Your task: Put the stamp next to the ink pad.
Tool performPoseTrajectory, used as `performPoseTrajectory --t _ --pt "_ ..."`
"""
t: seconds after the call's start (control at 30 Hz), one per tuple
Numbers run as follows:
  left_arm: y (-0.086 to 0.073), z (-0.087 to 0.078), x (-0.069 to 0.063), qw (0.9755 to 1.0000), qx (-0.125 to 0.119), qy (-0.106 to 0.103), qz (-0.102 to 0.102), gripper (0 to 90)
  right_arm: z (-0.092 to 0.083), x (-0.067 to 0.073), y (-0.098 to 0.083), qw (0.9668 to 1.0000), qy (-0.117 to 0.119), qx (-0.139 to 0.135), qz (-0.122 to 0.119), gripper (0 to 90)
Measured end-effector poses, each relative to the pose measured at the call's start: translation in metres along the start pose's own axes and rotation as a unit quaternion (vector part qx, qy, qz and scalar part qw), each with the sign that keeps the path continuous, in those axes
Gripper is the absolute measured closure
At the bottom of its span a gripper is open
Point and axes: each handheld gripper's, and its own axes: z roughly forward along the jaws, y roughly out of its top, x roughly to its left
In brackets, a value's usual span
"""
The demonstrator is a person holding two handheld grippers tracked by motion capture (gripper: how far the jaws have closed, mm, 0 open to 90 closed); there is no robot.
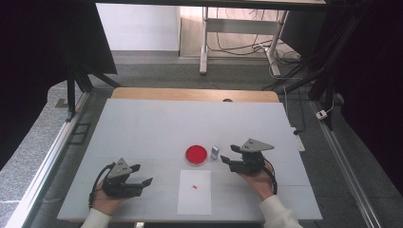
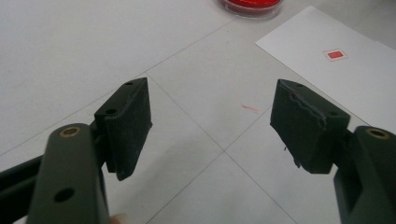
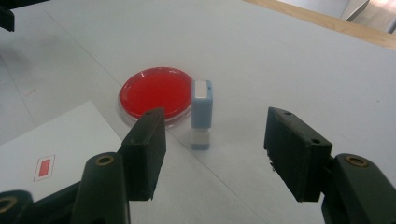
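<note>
- A small blue stamp (image 3: pixel 202 114) is shown standing upright on the white table (image 1: pixel 152 123), just beside the round red ink pad (image 3: pixel 155 94) and apart from the sheet of paper (image 1: pixel 194 192).
- The paper is seen to carry one small red rectangular mark (image 1: pixel 195 186), so the stamping is judged to be done already, with the stamp set back down, or a further print is being prepared.
- The right gripper (image 3: pixel 215 149) is held with its jaws wide apart; the stamp is framed between them but a little ahead, and nothing is touched.
- If a pickup is intended, the stamp is best approached level and gripped on its flat sides at mid-height, so that it is not tipped toward the ink pad.
- The ink pad is a shallow clear dish with a uniformly red filling, and no lid is seen on it.
- The left gripper (image 1: pixel 135 179) is held low near the paper's left edge, jaws apart and empty; it could be used to steady the sheet.
</note>
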Motion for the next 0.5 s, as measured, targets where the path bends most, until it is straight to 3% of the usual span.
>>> performPoseTrajectory --t 0.27,0.5 --pt "0.001 0.001 -0.001 1.0000 0.005 -0.003 0.003 28.8 -0.024 0.005 -0.009 0.9996 -0.010 -0.026 -0.011 37.1" --pt "0.001 0.001 -0.002 1.0000 0.003 -0.005 0.006 28.7 -0.051 0.000 -0.031 0.9994 -0.025 -0.025 -0.003 35.7"
